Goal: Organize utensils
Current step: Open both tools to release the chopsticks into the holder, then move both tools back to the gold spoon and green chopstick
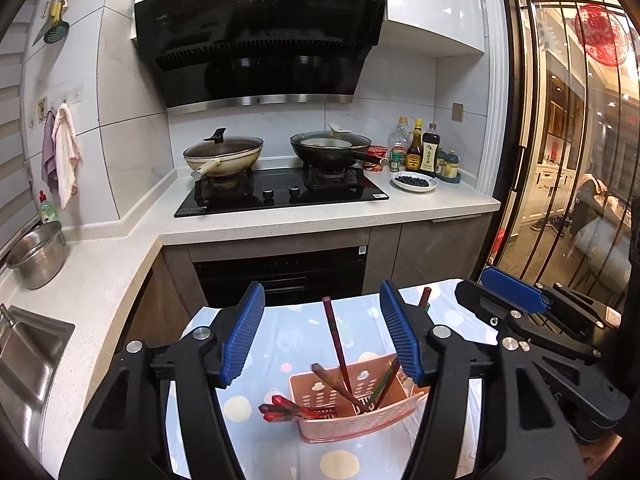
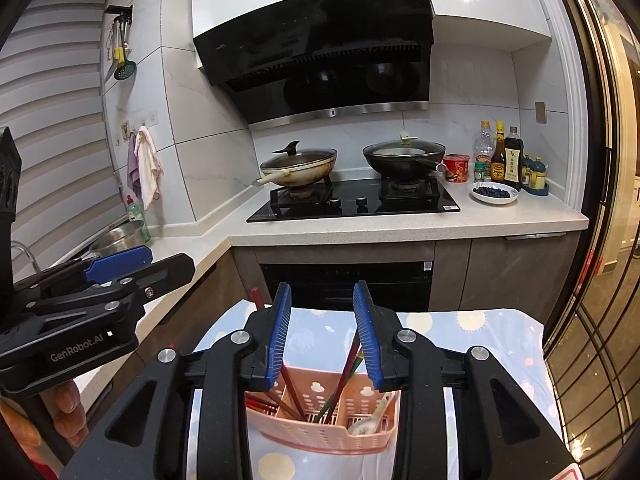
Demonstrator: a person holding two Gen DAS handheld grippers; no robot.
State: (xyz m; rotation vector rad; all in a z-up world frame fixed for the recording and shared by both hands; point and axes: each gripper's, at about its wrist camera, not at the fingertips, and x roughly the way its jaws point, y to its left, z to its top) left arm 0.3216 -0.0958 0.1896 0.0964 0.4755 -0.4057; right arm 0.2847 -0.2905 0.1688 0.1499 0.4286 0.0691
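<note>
One pink basket (image 1: 352,412) sits low in the middle of the frame, on a blue cloth (image 1: 280,336) with round spots. Several red and brown chopsticks (image 1: 336,344) stand or lean in it, but I cannot count them for sure. One white spoon (image 2: 370,420) lies in its right part. The left gripper (image 1: 322,334) hangs wide apart above the basket, holding nothing. The right gripper (image 2: 322,332) is apart too, and empty. Two pans (image 2: 298,166) sit on the black stove (image 2: 356,204) in the middle, and three tall bottles (image 2: 500,156) stand at the right.
</note>
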